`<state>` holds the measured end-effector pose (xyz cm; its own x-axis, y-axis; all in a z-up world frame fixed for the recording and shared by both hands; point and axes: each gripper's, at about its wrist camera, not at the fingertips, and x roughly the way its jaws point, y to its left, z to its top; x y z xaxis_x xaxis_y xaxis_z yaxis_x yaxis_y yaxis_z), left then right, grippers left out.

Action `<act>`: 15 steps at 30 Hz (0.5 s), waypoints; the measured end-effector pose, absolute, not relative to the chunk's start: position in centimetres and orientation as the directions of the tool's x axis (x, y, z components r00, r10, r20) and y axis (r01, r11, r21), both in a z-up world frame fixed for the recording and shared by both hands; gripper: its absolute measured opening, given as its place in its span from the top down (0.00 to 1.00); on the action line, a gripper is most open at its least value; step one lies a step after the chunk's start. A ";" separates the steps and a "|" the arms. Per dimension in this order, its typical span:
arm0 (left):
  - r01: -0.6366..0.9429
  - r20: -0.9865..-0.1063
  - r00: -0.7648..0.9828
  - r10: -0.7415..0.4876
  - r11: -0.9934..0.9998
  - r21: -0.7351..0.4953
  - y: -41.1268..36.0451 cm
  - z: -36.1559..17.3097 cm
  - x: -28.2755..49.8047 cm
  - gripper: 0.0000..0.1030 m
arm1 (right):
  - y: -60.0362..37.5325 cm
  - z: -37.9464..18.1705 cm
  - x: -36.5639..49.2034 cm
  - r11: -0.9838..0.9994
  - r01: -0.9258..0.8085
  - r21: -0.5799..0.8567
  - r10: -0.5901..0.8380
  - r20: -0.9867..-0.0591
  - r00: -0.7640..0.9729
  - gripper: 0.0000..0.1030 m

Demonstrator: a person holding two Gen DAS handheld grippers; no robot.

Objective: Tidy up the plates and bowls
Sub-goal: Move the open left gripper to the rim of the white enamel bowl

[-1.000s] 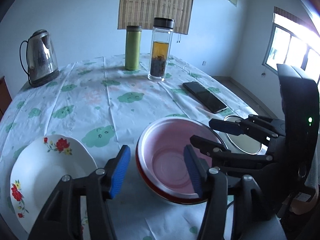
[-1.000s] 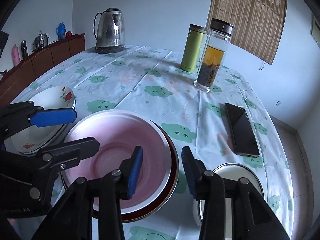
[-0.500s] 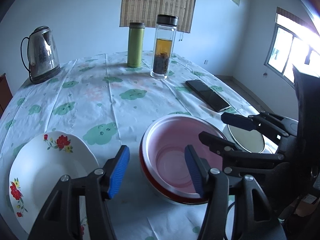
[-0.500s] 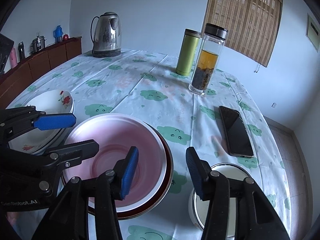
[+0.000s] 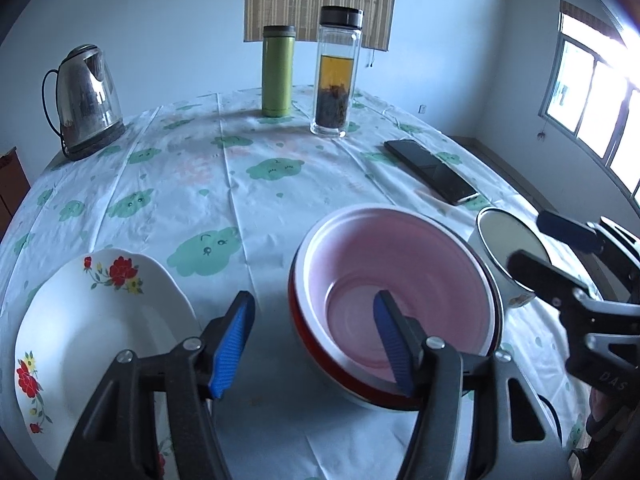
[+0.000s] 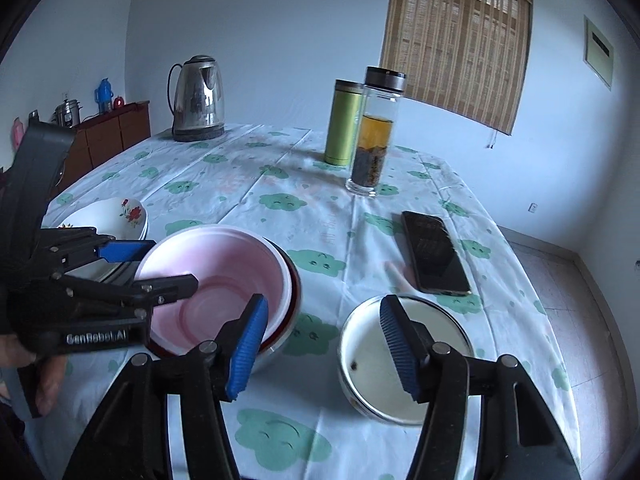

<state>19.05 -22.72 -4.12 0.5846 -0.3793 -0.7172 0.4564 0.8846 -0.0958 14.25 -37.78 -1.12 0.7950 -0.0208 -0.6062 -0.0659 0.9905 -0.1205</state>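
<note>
A pink bowl (image 5: 400, 280) sits nested in a red bowl (image 5: 328, 364) near the table's front. My left gripper (image 5: 314, 344) straddles its near-left rim, one finger over the inside and one outside. Its jaws are opening and the pads touch nothing. A white floral plate (image 5: 100, 320) lies to the left. My right gripper (image 6: 324, 344) hangs between the pink bowl (image 6: 224, 276) and a white enamel bowl (image 6: 360, 352), its right finger over the white bowl's inside. Its jaws are opening too, and they hold nothing. Each view shows the other gripper: the left (image 6: 174, 264), the right (image 5: 526, 238).
A steel kettle (image 5: 86, 100) stands at the back left. A green flask (image 5: 277, 72) and a glass tea bottle (image 5: 336, 76) stand at the back middle. A black phone (image 6: 434, 252) lies right of centre. A hand (image 6: 48, 380) holds the left gripper. The table edge runs close behind the white bowl.
My right gripper has drawn away from the pink bowl to the right, toward the white bowl, and its jaws have widened. The left gripper's jaws have spread a little; it has hardly moved.
</note>
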 end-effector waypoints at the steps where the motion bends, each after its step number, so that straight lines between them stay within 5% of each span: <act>1: 0.455 -0.716 0.588 -0.376 0.886 -0.092 -22.7 -4.1 19.1 0.40 | -38.1 -1.1 13.9 0.991 -0.059 -0.118 -0.024 -0.604 0.797 0.42; 9: 0.449 -0.736 0.578 -0.351 0.891 -0.072 -23.2 -5.2 19.4 0.40 | -42.4 -2.2 10.8 0.997 0.040 -0.060 -0.068 -0.607 0.792 0.40; 15: 0.448 -0.667 0.618 -0.416 0.884 -0.136 -22.2 -3.4 18.7 0.36 | -44.5 -2.9 9.8 0.997 0.075 -0.019 -0.071 -0.614 0.787 0.39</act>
<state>18.67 -22.20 -3.45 0.6185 -0.4157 -0.6669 0.4478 0.8838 -0.1356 9.78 -44.46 -2.91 0.7865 -0.0705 -0.6135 0.0747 0.9970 -0.0189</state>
